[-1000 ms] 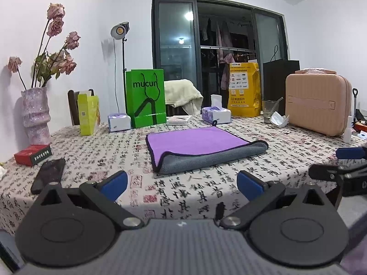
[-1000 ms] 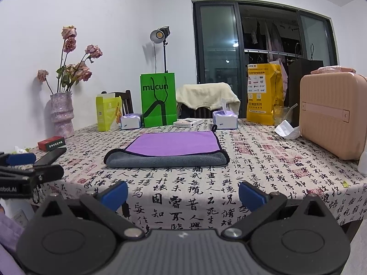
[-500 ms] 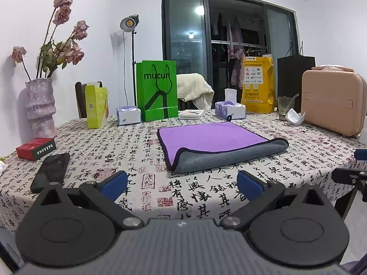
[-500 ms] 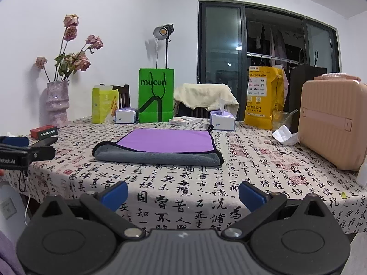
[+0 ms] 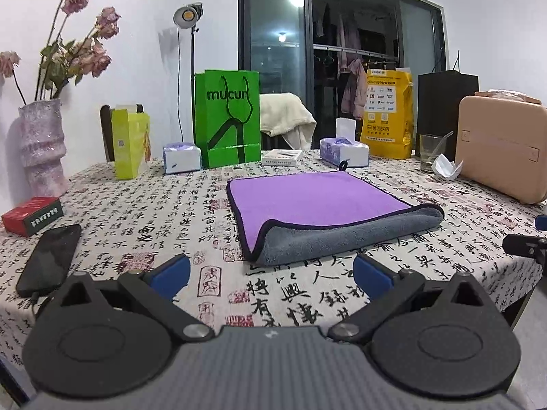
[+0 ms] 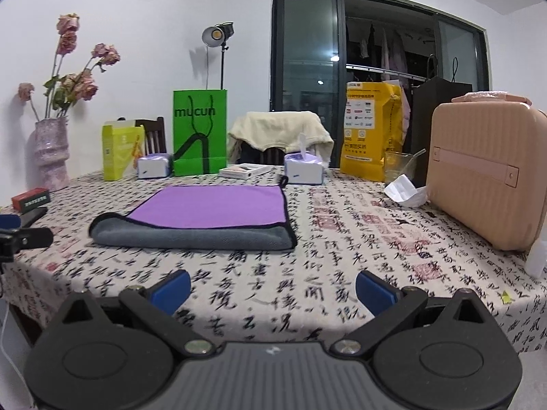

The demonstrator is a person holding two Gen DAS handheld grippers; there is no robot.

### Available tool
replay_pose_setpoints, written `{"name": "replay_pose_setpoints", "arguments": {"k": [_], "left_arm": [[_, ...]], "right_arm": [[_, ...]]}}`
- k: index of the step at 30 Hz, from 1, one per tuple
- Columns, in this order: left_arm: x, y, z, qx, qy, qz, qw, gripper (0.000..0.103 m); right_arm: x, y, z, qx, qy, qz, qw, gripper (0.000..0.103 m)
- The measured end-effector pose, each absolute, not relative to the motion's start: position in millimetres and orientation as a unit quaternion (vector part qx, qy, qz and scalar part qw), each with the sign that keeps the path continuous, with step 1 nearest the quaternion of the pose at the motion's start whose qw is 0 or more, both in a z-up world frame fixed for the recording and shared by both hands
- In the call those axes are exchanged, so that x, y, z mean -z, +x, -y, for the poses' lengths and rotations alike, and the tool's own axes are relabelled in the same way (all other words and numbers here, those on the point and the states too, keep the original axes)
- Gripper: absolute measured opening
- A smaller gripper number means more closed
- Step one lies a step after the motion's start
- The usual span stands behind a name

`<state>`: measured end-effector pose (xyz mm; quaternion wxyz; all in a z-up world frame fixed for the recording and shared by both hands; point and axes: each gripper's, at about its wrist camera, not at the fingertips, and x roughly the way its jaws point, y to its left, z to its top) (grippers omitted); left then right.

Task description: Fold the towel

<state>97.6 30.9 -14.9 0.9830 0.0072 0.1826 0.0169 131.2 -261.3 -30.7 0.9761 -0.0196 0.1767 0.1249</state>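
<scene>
The towel (image 5: 328,212) lies in the middle of the desk (image 5: 171,212), purple face up, with a grey band along the edge nearest the person, which looks like a fold already made or a hem turned back; I cannot tell which. Both tools are held back from it, short of that near edge. The left gripper (image 5: 270,275) has its jaws spread wide and empty, and the right gripper (image 6: 271,288) is the same, nothing between its blue pads. To my eye this is the pause before a grasp: either the next fold is about to start or the work is nearly finished. If another fold is wanted, each tool would need to reach in to a near corner of the towel, close on the thick doubled cloth, then carry it over toward the far edge with its small hanging loop.

The desk wears a cloth printed with black calligraphy. Behind the towel stand a green paper bag (image 5: 227,119), two tissue boxes and a yellow sack. To the towel's left are a phone (image 5: 49,259) and a vase of dried roses (image 5: 42,147); to its right, a pink case (image 6: 485,174). Dark glass doors close off the room behind.
</scene>
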Motion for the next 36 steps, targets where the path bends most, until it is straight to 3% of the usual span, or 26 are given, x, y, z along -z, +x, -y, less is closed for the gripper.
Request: {"name": "replay_pose_setpoints", "arguments": {"k": [15,18,21,23,25,29,36], "left_arm": [[18,173,-37,0.026,0.001,-0.207,0.978,0.101],[21,185,-40,0.023,-0.001,-0.212,0.977,0.088],[24,197,-45,0.027,-0.007,-0.22,0.975,0.065],[27,205,-49,0.033,-0.013,-0.23,0.973,0.043],[28,213,-53,0.04,-0.02,-0.242,0.969,0.031],[31,222,-60,0.054,-0.032,-0.263,0.963,0.022],[32,226,-66,0.075,-0.034,-0.275,0.958,0.013]], "right_arm": [[25,195,255,-0.11,-0.034,-0.183,0.976,0.103],[25,210,255,-0.096,-0.034,-0.177,0.979,0.103],[26,225,256,-0.106,-0.034,-0.168,0.979,0.103],[28,235,256,-0.122,-0.032,-0.156,0.98,0.103],[28,246,253,-0.121,-0.044,-0.167,0.977,0.103],[27,268,249,-0.137,-0.064,-0.189,0.97,0.101],[30,295,242,-0.17,-0.063,-0.218,0.959,0.067]]}}
